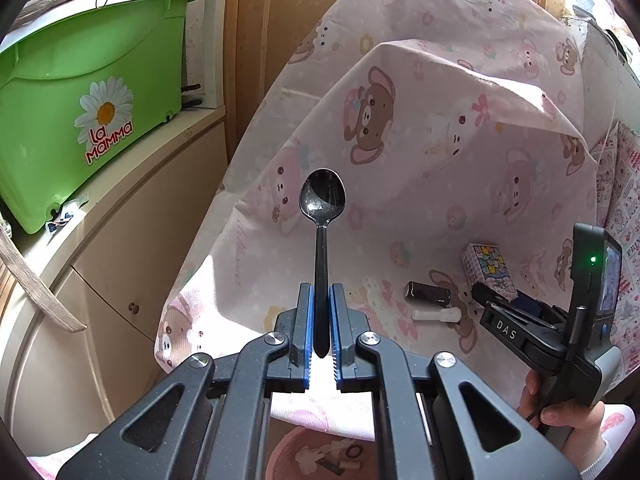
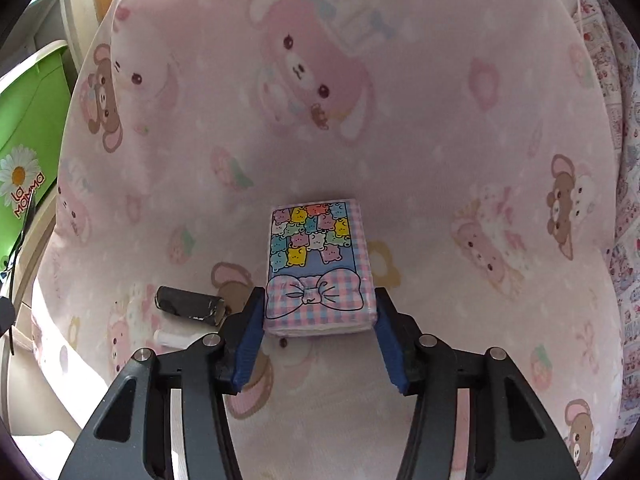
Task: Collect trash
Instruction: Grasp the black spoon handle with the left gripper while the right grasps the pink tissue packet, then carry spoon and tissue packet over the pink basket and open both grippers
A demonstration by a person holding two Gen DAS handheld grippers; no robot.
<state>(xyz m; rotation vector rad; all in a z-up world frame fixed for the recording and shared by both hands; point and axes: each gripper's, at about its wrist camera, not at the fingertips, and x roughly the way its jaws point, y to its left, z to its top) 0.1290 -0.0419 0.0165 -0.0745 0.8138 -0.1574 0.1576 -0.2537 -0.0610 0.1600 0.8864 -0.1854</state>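
My left gripper [image 1: 321, 300] is shut on a black plastic spoon [image 1: 322, 200], held upright with its bowl pointing away, above the pink bear-print bedsheet [image 1: 420, 152]. A pink bin [image 1: 320, 456] with scraps inside sits below it. My right gripper [image 2: 318, 312] is open, its jaws on either side of a colourful tissue pack [image 2: 318, 268] lying on the sheet; whether the pads touch it I cannot tell. The pack [image 1: 486, 266] and the right gripper [image 1: 480, 292] also show in the left wrist view. A dark cylinder [image 2: 188, 304] and a small white tube [image 2: 176, 338] lie left of the pack.
A green La Mamma box [image 1: 88, 96] stands on a cream cabinet [image 1: 120, 264] at the left. A patterned pillow [image 1: 622, 208] lies at the right. Wooden panels rise behind the bed.
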